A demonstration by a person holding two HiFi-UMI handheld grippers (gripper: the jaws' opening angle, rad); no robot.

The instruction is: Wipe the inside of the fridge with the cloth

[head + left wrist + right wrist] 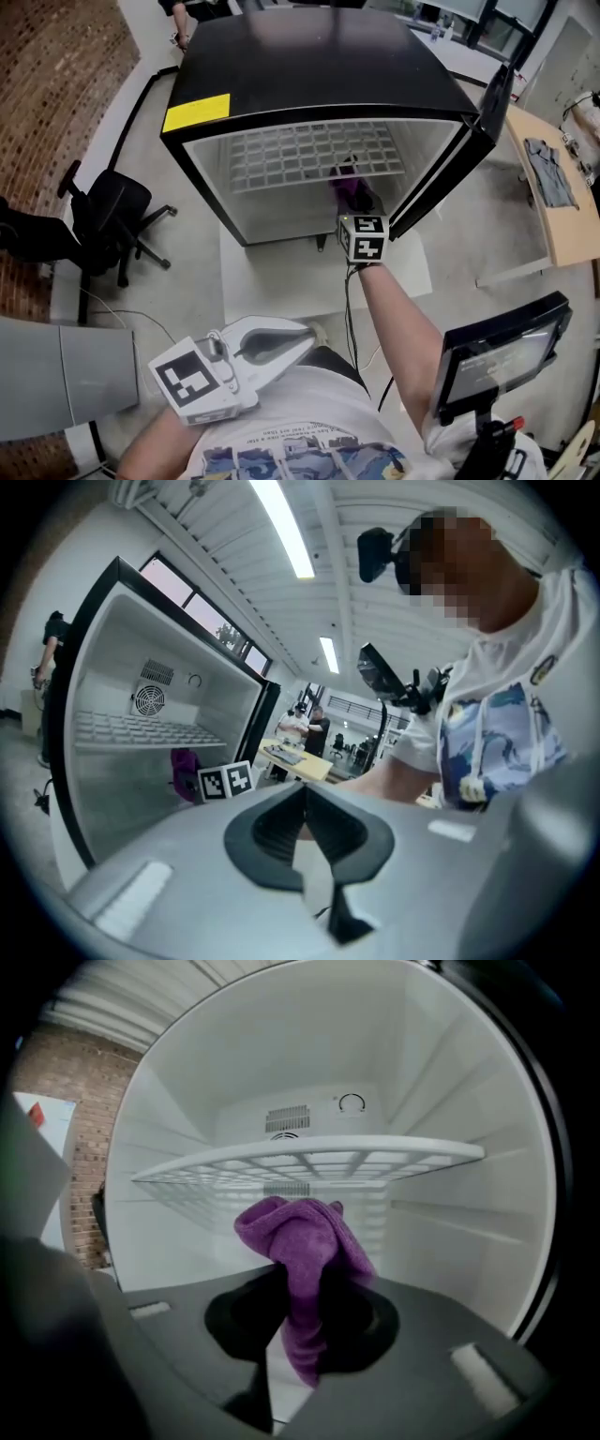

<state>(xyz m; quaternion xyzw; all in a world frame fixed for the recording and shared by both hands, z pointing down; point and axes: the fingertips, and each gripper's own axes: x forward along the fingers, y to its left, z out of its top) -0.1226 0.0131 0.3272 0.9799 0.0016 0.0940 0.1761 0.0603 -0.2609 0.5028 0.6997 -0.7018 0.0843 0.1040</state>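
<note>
A small black fridge [309,70] stands open on the floor, its door [450,169] swung to the right. Inside is a white wire shelf [314,155] [309,1159]. My right gripper [358,192] reaches into the lower compartment, shut on a purple cloth [305,1241] [349,185] that bunches up in front of its jaws. The cloth also shows in the left gripper view [184,771], under the shelf. My left gripper [281,349] is held back near my body, away from the fridge, jaws shut with nothing between them [305,827].
A black office chair [108,216] stands left of the fridge, before a brick wall [52,84]. A wooden table [562,187] with a grey cloth lies to the right. A black stand [497,356] sits at lower right. People stand in the background [309,726].
</note>
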